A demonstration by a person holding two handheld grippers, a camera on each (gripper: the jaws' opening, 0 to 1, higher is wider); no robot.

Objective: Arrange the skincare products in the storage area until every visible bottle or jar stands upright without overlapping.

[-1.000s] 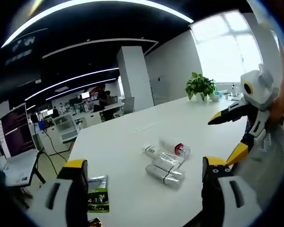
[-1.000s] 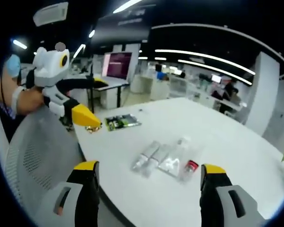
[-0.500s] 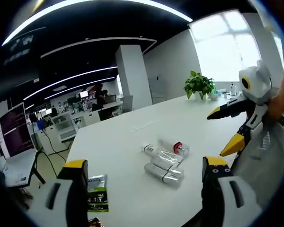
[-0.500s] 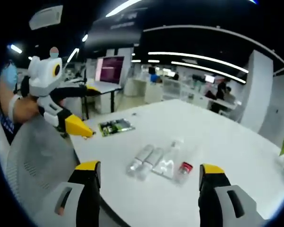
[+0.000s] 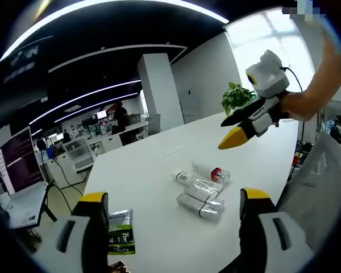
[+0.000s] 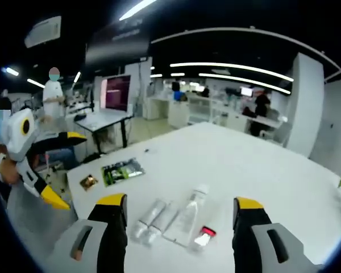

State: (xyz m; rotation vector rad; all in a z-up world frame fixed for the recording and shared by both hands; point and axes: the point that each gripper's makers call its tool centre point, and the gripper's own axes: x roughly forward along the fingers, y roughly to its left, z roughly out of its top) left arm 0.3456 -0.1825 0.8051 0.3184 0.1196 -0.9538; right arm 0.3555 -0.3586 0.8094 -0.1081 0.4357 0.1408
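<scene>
Both claws, left gripper (image 5: 173, 219) and right gripper (image 6: 179, 219), are hovering apart, empty; bottles (image 6: 173, 220) are lying flat, needing grasping and uprighting.

Both grippers are hovering above the white table (image 5: 159, 170) with jaws spread wide, gripping nothing. The right gripper (image 5: 230, 132) is reaching out over it; the left gripper (image 6: 57, 170) is hanging off its edge.

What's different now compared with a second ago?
The right gripper has swung in over the table toward the lying bottles, jaws open and empty. The left gripper has dropped back toward the table edge. Nothing was grasped; the bottles and the green packet lie as before.
</scene>
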